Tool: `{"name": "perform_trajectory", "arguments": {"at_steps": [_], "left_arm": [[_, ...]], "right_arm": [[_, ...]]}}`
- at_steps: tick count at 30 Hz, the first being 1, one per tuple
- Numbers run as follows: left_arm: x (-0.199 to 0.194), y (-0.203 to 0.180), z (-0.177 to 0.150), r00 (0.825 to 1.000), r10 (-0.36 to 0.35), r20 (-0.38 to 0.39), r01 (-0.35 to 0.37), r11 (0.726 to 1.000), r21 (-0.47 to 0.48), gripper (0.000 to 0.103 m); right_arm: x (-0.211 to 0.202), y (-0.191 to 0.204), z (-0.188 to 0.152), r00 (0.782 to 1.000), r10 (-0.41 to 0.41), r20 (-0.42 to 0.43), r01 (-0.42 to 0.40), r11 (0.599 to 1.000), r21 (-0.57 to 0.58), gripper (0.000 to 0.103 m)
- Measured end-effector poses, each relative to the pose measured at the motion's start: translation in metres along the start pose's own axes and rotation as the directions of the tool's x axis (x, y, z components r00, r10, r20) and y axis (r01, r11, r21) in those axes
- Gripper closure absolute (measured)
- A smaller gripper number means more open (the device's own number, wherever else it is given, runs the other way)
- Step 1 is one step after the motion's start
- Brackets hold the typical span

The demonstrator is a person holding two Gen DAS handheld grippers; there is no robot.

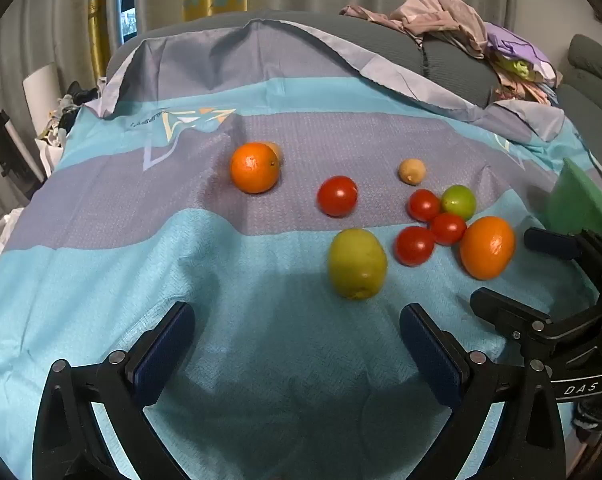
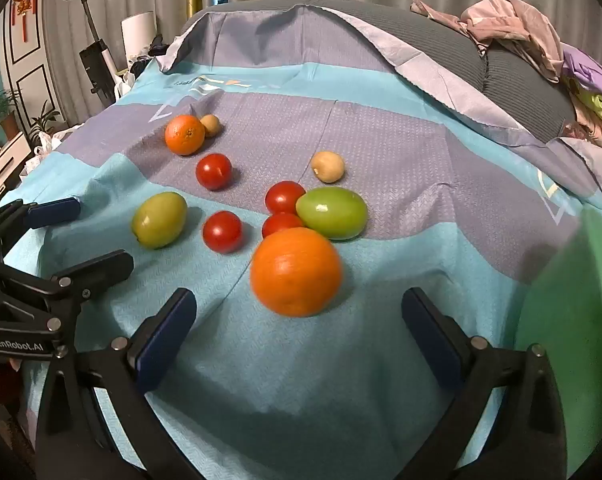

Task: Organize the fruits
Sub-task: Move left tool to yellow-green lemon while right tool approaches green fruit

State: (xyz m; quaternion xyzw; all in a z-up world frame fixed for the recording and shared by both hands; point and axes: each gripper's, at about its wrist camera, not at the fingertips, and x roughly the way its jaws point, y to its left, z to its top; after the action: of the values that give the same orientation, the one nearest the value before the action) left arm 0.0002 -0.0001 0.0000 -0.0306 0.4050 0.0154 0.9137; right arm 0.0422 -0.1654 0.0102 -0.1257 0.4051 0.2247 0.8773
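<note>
Fruit lies loose on a blue and purple striped cloth [image 1: 101,280]. In the left wrist view a yellow-green fruit [image 1: 357,264] sits just beyond my left gripper [image 1: 297,316], which is open and holds nothing. Further off are an orange [image 1: 255,168], several red tomatoes [image 1: 337,196], a small green fruit [image 1: 459,202] and a tan fruit [image 1: 412,171]. In the right wrist view a second orange [image 2: 297,272] rests on the cloth just ahead of the tips of my right gripper [image 2: 297,300]. That gripper is open, with its pads well clear of the orange.
A green tray [image 2: 573,320] stands at the right edge of the cloth. Grey sofa cushions [image 1: 453,64] with a heap of clothes [image 1: 453,20] rise behind. A vacuum cleaner [image 2: 95,60] and plants [image 2: 5,116] stand off to the left.
</note>
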Motion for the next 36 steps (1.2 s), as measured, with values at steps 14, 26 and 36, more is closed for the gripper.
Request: {"name": "perform_trajectory", "arguments": {"at_steps": [14, 26, 36], "left_arm": [[0.0, 0.001, -0.001, 1.0, 0.008, -0.01, -0.008, 1.0, -0.005, 0.002], [-0.016, 0.017, 0.01, 0.994, -0.112, -0.018, 0.109, 0.985, -0.132, 0.002], [-0.036, 0.021, 0.023, 0.978, -0.208, 0.017, 0.207, 0.96, -0.189, 0.014]], "right_arm": [[0.0, 0.0, 0.001, 1.0, -0.003, -0.001, 0.003, 1.0, -0.002, 0.0], [-0.014, -0.004, 0.007, 0.999, 0.037, -0.007, -0.037, 0.998, 0.047, 0.001], [-0.051, -0.022, 0.029, 0.979, 0.196, 0.048, -0.202, 0.948, 0.247, 0.029]]}}
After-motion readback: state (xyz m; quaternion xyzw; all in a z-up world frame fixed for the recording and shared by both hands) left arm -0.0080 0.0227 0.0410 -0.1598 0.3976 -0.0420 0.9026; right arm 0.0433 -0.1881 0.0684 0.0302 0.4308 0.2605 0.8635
